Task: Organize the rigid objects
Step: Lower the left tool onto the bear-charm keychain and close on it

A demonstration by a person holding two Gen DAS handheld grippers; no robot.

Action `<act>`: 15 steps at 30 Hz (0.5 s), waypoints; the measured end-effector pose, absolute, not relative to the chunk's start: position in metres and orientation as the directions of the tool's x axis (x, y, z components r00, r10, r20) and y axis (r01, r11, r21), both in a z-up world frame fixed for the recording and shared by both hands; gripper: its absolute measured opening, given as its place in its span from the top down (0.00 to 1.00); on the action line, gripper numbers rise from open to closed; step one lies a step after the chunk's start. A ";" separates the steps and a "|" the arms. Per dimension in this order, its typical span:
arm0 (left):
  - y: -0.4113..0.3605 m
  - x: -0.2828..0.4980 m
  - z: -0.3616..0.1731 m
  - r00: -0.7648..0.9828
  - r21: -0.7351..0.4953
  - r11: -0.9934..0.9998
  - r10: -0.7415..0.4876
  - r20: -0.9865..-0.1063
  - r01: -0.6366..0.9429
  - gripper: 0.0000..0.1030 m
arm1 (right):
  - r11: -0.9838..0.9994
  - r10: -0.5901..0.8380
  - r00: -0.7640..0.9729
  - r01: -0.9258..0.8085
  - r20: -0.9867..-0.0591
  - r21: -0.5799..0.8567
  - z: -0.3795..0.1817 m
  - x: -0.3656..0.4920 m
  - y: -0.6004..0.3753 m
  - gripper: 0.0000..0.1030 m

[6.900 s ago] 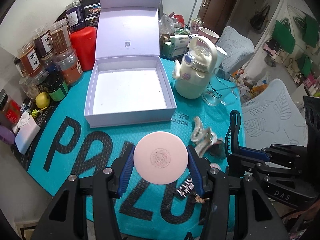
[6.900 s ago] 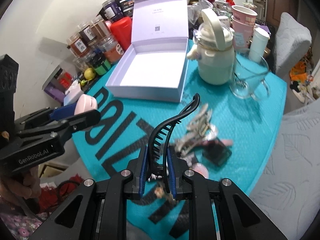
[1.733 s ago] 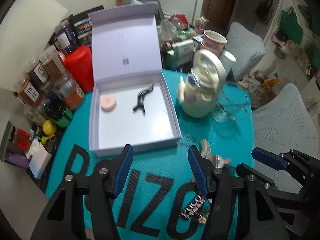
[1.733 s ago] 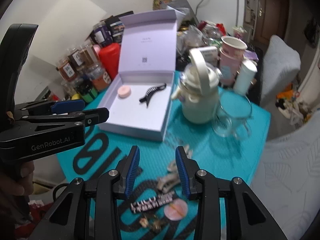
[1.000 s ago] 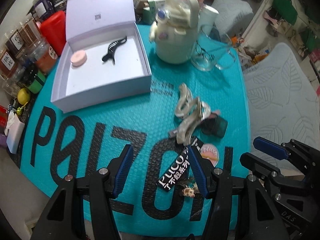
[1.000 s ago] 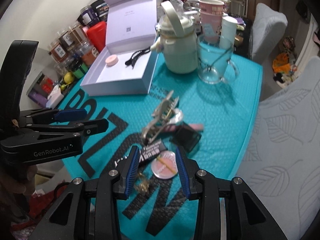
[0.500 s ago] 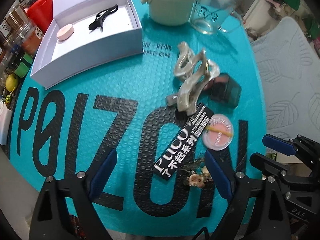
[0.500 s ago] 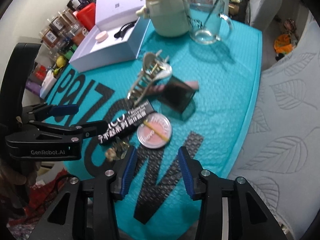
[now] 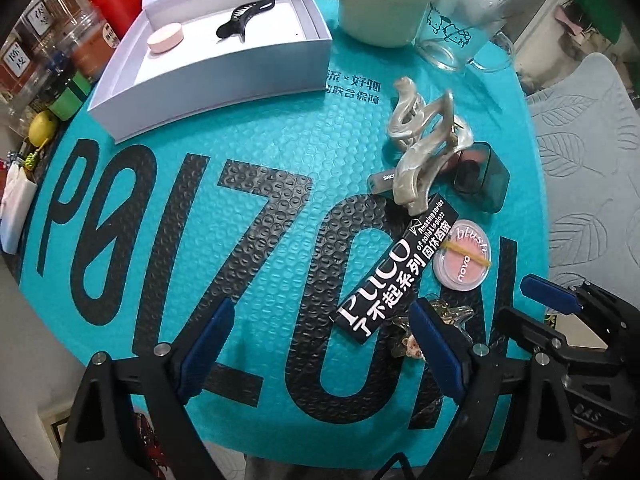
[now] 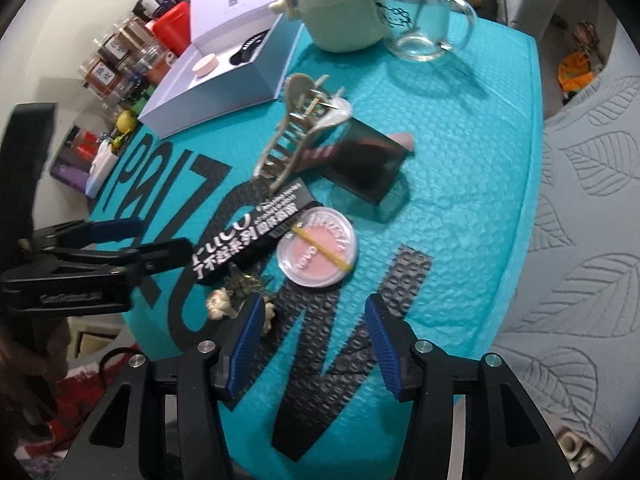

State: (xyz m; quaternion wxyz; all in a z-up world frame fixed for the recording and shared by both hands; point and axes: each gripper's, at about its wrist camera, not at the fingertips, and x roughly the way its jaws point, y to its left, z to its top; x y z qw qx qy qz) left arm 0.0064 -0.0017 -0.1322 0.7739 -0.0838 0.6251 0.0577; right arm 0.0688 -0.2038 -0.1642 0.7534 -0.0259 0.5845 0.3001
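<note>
**A:** Where are the two tools right now?

**B:** The left hand-held gripper points steeply down over the counter, which is covered by a teal bubble mat with large black letters. Its blue-padded jaws stand wide apart with nothing between them; its right finger is just beside a small charm trinket. The right hand-held gripper also hangs above the mat, and its jaws have just been opening, with only bare mat between them.

**A:** What lies nearest?

**B:** Just ahead of the right one is a round pink blush compact with a yellow band across its clear lid. Touching its left edge is a long black box with white lettering. The trinket sits below that box (too blurred to make out in the right view).

**A:** And further out?

**B:** A pearly beige claw clip leans over a pink stick, next to a smoky dark transparent case. Beyond, an open white box holds a black hair clip and a pink round puck, apart from each other. Beside the box stand a cream kettle and a glass mug. Spice jars crowd the counter's far left edge.
</note>
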 end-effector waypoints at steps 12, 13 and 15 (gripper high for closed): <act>-0.043 -0.003 -0.154 0.185 -0.217 0.954 -0.180 -0.966 -0.205 0.13 | 0.844 0.354 0.145 -0.475 -0.924 0.249 -0.173 0.084 -0.226 0.50; -0.045 -0.003 -0.156 0.185 -0.230 0.950 -0.193 -0.964 -0.209 0.13 | 0.843 0.351 0.146 -0.479 -0.925 0.244 -0.173 0.085 -0.227 0.50; -0.049 -0.002 -0.161 0.178 -0.239 0.946 -0.201 -0.963 -0.220 0.14 | 0.842 0.349 0.144 -0.481 -0.926 0.243 -0.173 0.086 -0.228 0.50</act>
